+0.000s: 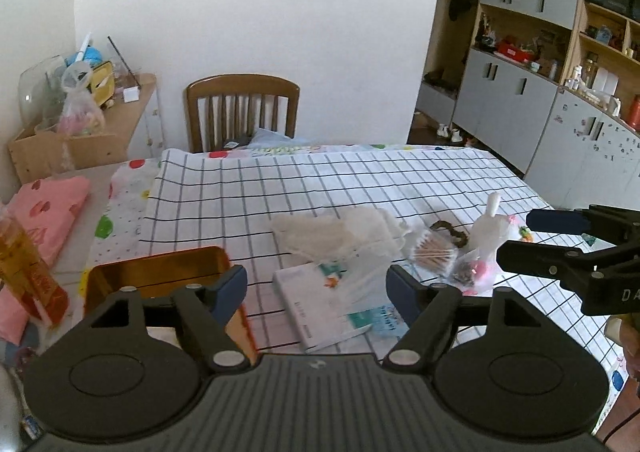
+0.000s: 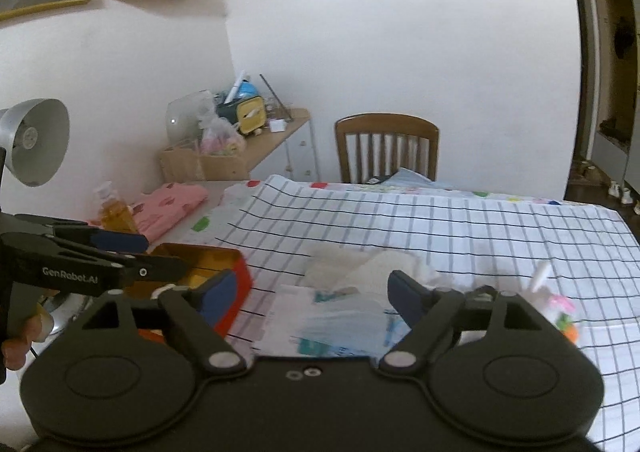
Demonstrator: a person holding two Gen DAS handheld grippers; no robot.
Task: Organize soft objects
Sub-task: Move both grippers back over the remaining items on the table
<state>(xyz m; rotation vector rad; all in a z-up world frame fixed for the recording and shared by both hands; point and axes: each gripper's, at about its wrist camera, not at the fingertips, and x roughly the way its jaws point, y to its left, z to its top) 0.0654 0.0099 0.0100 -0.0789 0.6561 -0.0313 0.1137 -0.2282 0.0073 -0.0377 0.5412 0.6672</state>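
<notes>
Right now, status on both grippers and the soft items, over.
Left gripper open, empty. Right gripper open, empty. Mask packet, gauze, cotton swabs loose on checked cloth; orange tin beside them. Nothing blocking.

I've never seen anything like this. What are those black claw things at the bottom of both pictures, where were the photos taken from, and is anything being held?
There is no robot here: a person holds a hand-held two-finger gripper in each hand, and each carries a wide-angle camera looking along its fingers. So one picture looks out over the left gripper, the other over the right gripper. Each also catches the other gripper at its edge.

Both stand open above the table with nothing between their fingers.

On the checked tablecloth lie a plastic-wrapped packet, some white gauzy cloth, a bag of cotton swabs and a small white toy. An open orange tin sits to the left, beside a folded pink cloth.
</notes>
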